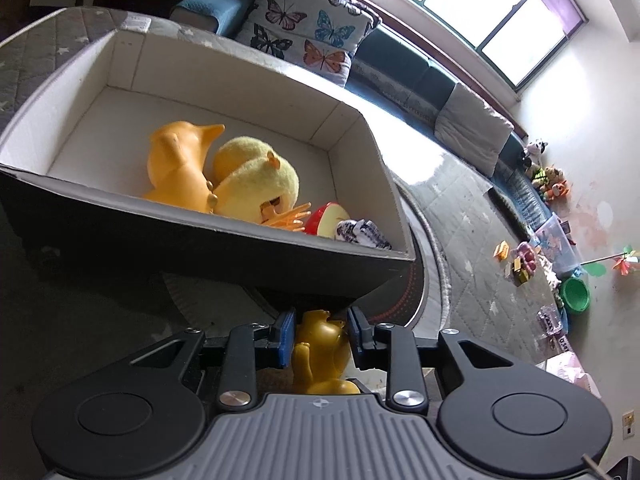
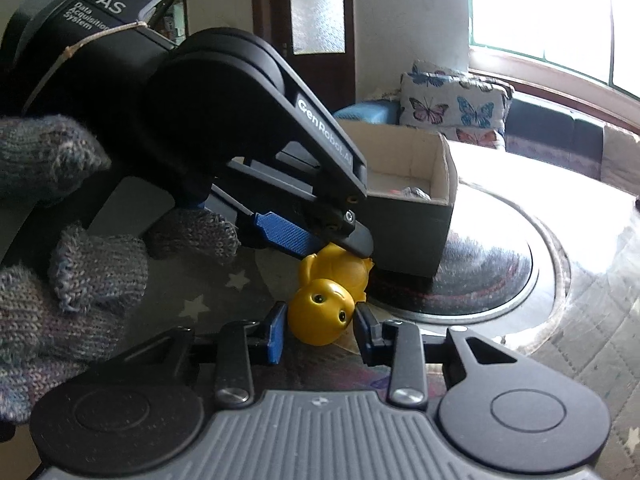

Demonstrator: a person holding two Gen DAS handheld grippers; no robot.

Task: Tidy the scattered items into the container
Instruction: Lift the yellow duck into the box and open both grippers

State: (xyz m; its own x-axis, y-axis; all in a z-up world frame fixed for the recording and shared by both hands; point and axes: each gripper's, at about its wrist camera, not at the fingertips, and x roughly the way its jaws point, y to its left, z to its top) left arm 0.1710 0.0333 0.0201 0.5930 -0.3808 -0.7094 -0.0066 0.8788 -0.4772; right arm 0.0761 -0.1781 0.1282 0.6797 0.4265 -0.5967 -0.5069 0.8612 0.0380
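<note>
The white-lined, dark-sided cardboard box (image 1: 352, 152) at 12 o'clock already holds toys. The left tool (image 1: 320, 338) pinches the small glossy yellow plastic figure (image 1: 320, 352) by its body, apparently to lift it over the wall. The right tool (image 2: 320, 330), spread, brackets the figure's head without a confirmed grip. The figure's lower half is hidden at 6 o'clock
</note>
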